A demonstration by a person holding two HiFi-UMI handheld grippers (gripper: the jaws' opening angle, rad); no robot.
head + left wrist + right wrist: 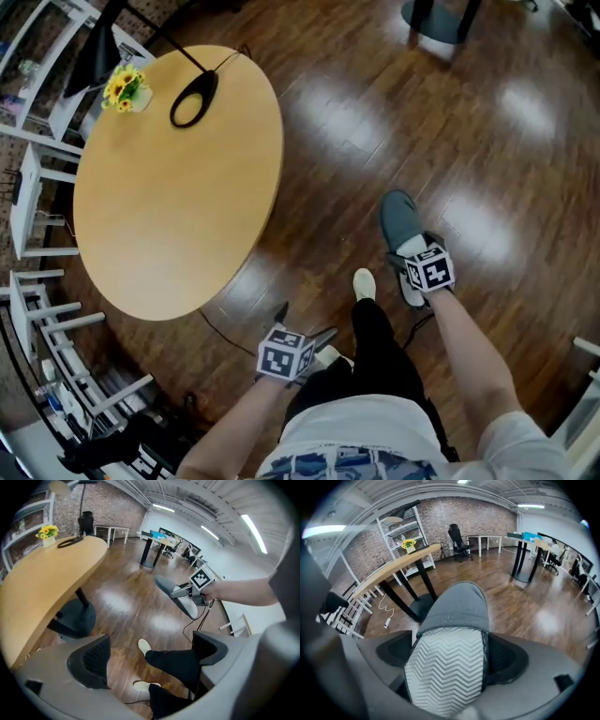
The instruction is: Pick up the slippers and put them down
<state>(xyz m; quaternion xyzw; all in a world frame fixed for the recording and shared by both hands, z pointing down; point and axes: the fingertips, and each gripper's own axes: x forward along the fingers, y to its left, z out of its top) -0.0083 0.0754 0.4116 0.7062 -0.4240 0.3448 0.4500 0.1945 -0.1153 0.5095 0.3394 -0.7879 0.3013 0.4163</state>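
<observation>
Grey slipper, white zigzag footbed, held in the air by its heel

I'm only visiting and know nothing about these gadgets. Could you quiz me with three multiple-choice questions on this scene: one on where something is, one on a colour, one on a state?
1. Where do the yellow flowers stand?
A. on the floor
B. on the round table
C. on a chair

2. What colour is the upper of the slipper in the right gripper?
A. red
B. yellow
C. grey

3. How is the left gripper?
A. open and empty
B. shut on a slipper
C. shut on a cable

Answers:
1 B: the flowers sit near the tabletop's edge.
2 C: the right gripper view shows grey fabric.
3 A: its jaws stand apart, with only the floor and the person's legs beyond.
</observation>
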